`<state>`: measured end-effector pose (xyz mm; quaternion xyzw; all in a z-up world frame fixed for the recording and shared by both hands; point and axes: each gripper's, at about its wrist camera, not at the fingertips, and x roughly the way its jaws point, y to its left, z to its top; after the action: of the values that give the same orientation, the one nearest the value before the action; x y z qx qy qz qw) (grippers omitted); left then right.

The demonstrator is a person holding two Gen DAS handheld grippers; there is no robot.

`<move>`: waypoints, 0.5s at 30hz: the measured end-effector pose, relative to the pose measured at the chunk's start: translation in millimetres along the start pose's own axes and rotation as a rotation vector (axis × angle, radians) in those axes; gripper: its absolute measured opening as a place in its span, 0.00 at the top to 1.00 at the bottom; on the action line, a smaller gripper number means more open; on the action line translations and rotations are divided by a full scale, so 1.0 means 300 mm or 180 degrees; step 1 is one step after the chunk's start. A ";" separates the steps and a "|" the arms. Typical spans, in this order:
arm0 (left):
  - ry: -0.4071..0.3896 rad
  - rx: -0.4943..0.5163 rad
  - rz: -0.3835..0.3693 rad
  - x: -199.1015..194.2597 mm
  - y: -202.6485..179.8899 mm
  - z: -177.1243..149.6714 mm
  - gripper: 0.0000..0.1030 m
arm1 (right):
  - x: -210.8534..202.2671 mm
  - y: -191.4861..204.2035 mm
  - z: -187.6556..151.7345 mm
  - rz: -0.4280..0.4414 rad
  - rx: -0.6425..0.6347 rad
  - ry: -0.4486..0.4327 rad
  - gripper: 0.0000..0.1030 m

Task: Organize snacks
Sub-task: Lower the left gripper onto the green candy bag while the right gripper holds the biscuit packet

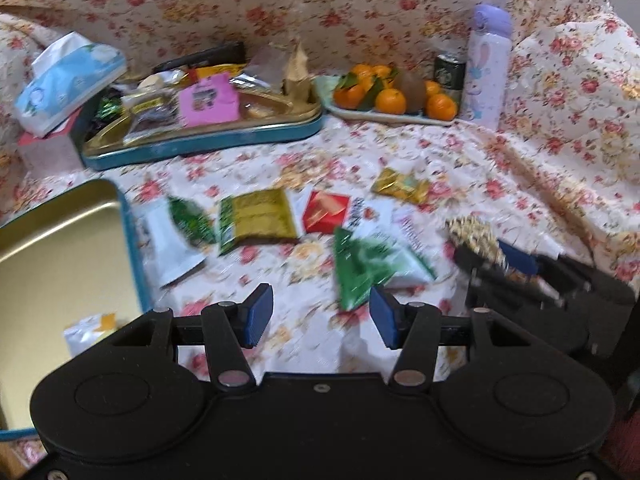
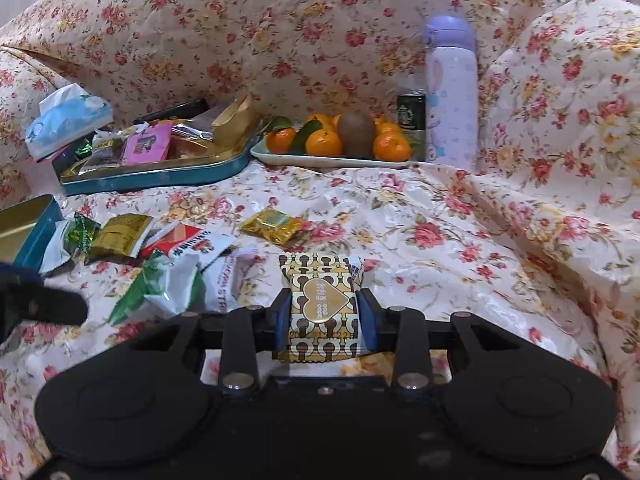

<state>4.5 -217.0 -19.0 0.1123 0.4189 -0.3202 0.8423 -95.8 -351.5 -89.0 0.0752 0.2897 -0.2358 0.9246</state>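
Right wrist: tool (image 2: pixel 322 312) grips gold heart-patterned packet (image 2: pixel 322 300).

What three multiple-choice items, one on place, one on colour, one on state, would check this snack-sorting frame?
1. Where does the purple-capped bottle stand?
A. right of the fruit tray
B. inside the teal tin
C. left of the tissue pack

2. What colour is the inside of the open tin at the left?
A. red
B. gold
C. white

3. What is the right gripper doing?
A. open over nothing
B. shut on a green packet
C. shut on the gold heart-print snack packet

Answers: 1 A, it stands beside the oranges' tray; 2 B, its lining shines gold; 3 C, both fingers press the packet's sides.
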 end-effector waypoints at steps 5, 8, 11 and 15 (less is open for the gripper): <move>-0.0057 0.0014 -0.0156 0.022 -0.036 0.044 0.43 | -0.021 -0.012 -0.018 -0.0003 0.0110 -0.0008 0.65; -0.0116 0.0061 -0.0161 0.035 -0.058 0.069 0.43 | -0.029 -0.004 -0.026 -0.0027 0.0093 -0.0023 0.65; -0.0122 0.0146 -0.0079 0.065 -0.074 0.092 0.43 | -0.035 -0.004 -0.029 -0.0008 0.0115 -0.0029 0.65; 0.0041 0.0147 -0.0034 0.116 -0.075 0.105 0.43 | -0.036 -0.005 -0.030 -0.0003 0.0132 -0.0033 0.65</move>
<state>25.7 -264.4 -24.5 0.1315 0.4174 -0.3335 0.8350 -108.8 -346.0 -90.2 0.0930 0.2800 -0.2425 0.9242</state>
